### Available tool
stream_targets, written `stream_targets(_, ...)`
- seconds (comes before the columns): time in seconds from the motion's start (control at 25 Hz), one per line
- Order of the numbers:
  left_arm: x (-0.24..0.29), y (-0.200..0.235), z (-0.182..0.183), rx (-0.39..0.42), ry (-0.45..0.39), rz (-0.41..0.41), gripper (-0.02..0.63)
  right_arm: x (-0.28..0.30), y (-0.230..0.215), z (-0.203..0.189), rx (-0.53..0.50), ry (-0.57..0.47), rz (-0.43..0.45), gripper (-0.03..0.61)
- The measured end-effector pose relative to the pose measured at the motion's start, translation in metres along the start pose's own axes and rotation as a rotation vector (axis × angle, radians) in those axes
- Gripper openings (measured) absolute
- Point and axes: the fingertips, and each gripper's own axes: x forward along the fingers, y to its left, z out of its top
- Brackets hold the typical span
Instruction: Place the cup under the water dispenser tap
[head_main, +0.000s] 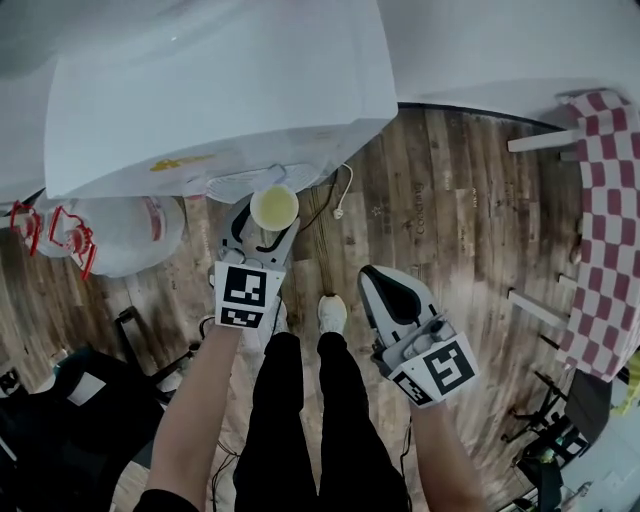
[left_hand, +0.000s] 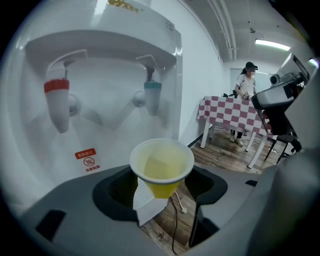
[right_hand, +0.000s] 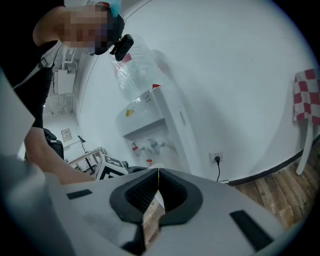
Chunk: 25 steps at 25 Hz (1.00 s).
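A yellow paper cup (left_hand: 162, 167) with a white rim is held upright between the jaws of my left gripper (left_hand: 162, 187). It hangs in front of the white water dispenser (left_hand: 105, 45), lower than the red tap (left_hand: 56, 102) and the blue tap (left_hand: 151, 95), and nearer the blue one. From the head view the cup (head_main: 274, 208) sits at the dispenser's front edge (head_main: 230, 110), with the left gripper (head_main: 268, 225) behind it. My right gripper (head_main: 372, 280) hangs to the right over the floor, its jaws shut and empty (right_hand: 158, 172).
A spare water bottle (head_main: 120, 235) lies on the wooden floor left of the dispenser. A power cord with a plug (head_main: 338, 212) trails by the base. A table with a red checked cloth (head_main: 600, 230) stands at the right, and a person (left_hand: 246, 85) stands beyond it.
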Motion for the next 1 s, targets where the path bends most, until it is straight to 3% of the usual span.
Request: stream_targets(1.0,0.066,0.012,-0.022,0.026,-0.007,0.029,0.3,0.009,-0.035,-0.034,0.012,-0.002,-0.033,0.021)
